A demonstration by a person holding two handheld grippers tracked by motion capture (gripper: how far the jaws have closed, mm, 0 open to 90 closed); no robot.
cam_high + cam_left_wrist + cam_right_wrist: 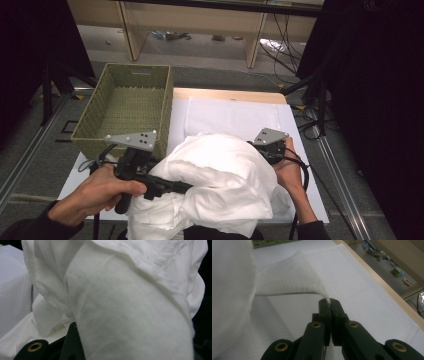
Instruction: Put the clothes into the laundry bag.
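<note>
A big heap of white cloth [220, 180] bulges up in the middle of the table. My left gripper [172, 186] reaches into it from the left, tips buried. In the left gripper view a thick roll of the cloth [130, 315] runs down between the jaws, beside one black finger [70, 341], so they look shut on it. My right gripper [330, 302] is shut on the corner of a waffle-textured white cloth [294, 277], lifted a little off the table. In the high view the right gripper [269, 147] sits at the heap's right side. Whether corner and heap are one piece I cannot tell.
A woven green basket [90, 117] stands at the table's left, close behind the left gripper. A flat white towel [230, 117] lies on the white table cover [300, 150] behind the heap. The wooden table edge [225, 94] runs along the back; dark curtains flank both sides.
</note>
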